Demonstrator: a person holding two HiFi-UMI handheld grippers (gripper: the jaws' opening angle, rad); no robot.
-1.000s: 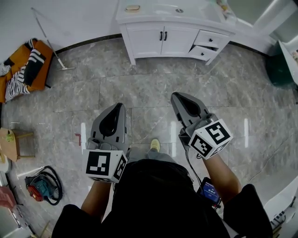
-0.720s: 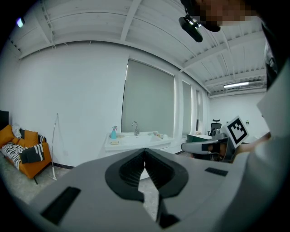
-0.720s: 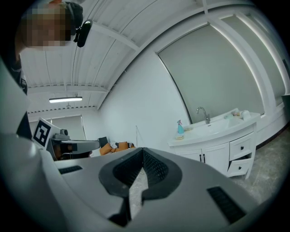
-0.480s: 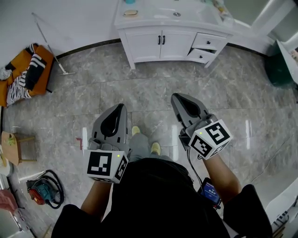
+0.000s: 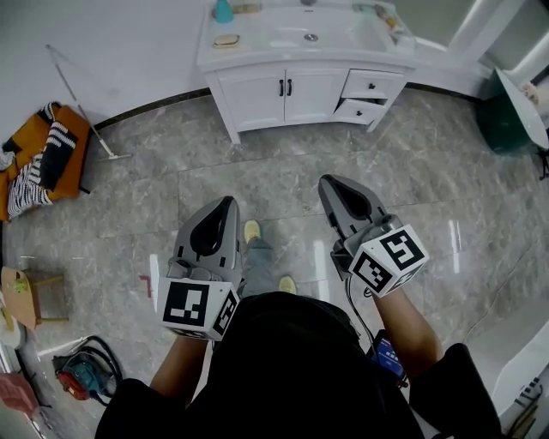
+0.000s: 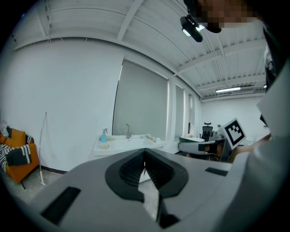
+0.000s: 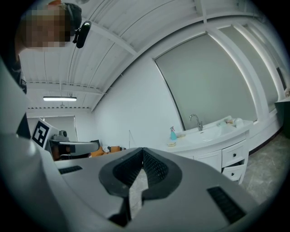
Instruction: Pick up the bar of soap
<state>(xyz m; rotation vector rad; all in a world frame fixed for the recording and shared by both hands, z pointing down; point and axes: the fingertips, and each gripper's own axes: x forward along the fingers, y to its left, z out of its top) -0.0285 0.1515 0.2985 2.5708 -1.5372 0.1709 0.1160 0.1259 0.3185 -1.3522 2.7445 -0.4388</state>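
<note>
Pointing ahead with jaws pressed together on nothing, the left gripper and right gripper hang well short of the soap, which lies at the left end of the vanity top, near a blue bottle. Arriving without opening first would likely shove the soap along the slick top or off its edge, and a careless reach could tip the bottle.

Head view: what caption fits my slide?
Left gripper and right gripper, both shut, face the vanity with the soap.
</note>
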